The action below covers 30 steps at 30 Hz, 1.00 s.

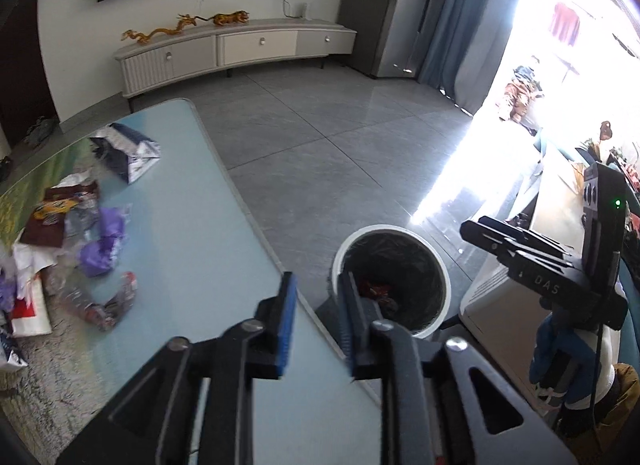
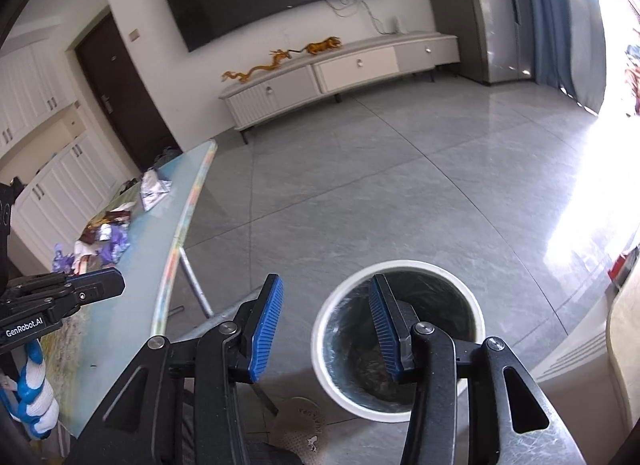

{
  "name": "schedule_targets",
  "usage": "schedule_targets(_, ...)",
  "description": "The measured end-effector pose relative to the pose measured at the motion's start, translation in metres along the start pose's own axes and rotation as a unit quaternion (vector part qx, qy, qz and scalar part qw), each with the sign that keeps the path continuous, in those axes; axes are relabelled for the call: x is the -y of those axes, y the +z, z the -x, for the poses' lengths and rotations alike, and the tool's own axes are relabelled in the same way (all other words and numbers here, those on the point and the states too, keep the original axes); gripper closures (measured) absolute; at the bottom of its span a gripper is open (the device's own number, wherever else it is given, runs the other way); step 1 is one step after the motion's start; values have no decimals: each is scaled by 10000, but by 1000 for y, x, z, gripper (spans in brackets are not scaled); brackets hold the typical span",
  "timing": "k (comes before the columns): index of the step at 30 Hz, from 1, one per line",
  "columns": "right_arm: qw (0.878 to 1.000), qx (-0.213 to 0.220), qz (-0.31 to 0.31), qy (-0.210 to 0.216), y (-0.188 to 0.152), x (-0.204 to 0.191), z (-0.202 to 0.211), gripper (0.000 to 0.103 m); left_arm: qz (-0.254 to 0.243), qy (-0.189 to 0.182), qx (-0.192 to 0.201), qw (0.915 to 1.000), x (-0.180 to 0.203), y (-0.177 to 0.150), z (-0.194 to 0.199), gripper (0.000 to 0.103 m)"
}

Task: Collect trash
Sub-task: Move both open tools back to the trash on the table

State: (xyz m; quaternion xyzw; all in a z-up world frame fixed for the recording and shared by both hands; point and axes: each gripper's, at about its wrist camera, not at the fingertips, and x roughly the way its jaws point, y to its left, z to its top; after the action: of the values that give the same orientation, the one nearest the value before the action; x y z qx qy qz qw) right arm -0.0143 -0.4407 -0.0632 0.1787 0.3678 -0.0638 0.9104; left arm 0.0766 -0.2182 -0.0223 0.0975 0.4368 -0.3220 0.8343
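A white trash bin [image 1: 438, 265] with a dark liner stands on the floor beside the table; red wrappers lie inside it. It also shows in the right wrist view [image 2: 326, 339]. My left gripper [image 1: 318, 299] is open and empty, over the table's right edge near the bin. My right gripper [image 2: 326, 315] is open and empty, above the bin's left rim. Trash lies on the table: a crumpled purple wrapper [image 1: 102, 247], a silver and blue bag [image 1: 132, 151], a dark red snack packet [image 1: 52, 217] and a crushed clear bottle [image 1: 100, 301]. The same pile [image 2: 106, 239] shows in the right wrist view.
The glass table [image 1: 192, 233] has a rounded edge and metal legs [image 2: 196, 285]. A TV cabinet [image 1: 240, 51] stands along the far wall. A white appliance [image 1: 492, 305] sits right of the bin. A slipper [image 2: 300, 433] lies on the grey tile floor.
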Motion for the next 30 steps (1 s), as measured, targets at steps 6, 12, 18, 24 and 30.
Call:
schedule_targets(6, 9982, -23, 429, 410, 11, -56, 1, 57, 730, 273, 363, 9963, -81, -30, 52, 59)
schedule_targets(12, 9933, -157, 824, 790, 17, -116, -10, 54, 1371, 577, 608, 9870, -151, -63, 90, 58)
schedule_targets(18, 9858, -427, 1171, 1125, 22, -167, -42, 53, 1838, 1060, 753, 9743, -213, -76, 107, 56)
schedule_targets(24, 9742, -750, 1469, 1543, 26, -216, -84, 53, 1905, 1398, 810, 9683, -249, -64, 107, 51)
schedule_targets(30, 9525, -1098, 1933, 2083, 14, -268, -115, 53, 1800, 1555, 686, 9689, -274, -48, 87, 51)
